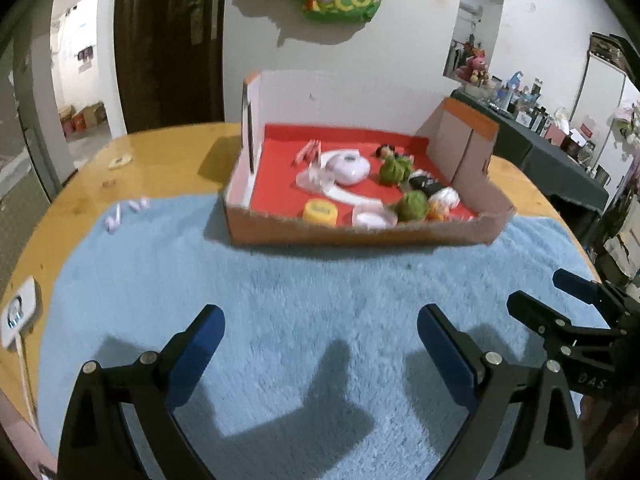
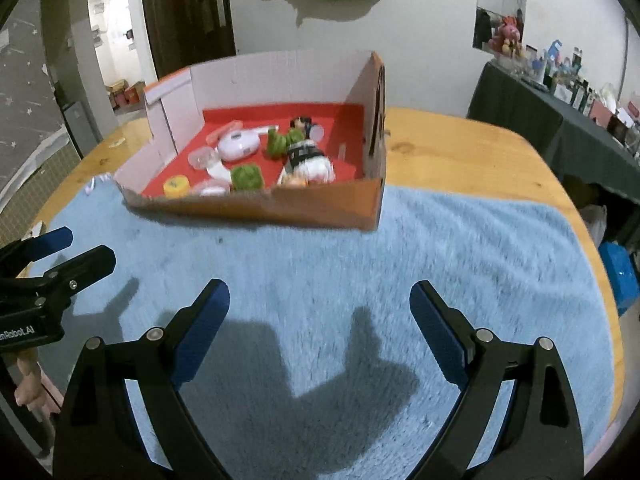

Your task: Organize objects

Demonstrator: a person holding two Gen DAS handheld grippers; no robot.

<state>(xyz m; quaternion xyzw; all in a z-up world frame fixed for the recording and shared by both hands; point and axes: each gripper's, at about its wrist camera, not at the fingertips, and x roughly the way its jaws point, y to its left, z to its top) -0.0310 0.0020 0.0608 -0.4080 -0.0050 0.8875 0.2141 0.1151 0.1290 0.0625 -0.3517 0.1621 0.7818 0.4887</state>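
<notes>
A cardboard box (image 1: 360, 234) with a red floor stands at the far edge of a blue towel (image 1: 280, 300); it also shows in the right wrist view (image 2: 320, 204). Inside lie a white round case (image 1: 349, 167), a yellow lid (image 1: 320, 211), green plush pieces (image 1: 394, 168) and a doll (image 2: 304, 152). Two pale earbuds (image 1: 126, 212) lie on the towel left of the box. My left gripper (image 1: 320, 344) is open and empty above the towel. My right gripper (image 2: 320, 316) is open and empty beside it, and it shows at the right in the left wrist view (image 1: 556, 300).
The towel covers a round wooden table (image 1: 168, 152). A white power strip (image 1: 18, 312) sits at the table's left edge. A dark table with clutter (image 2: 560, 112) stands at the right. A wall and a dark door are behind the box.
</notes>
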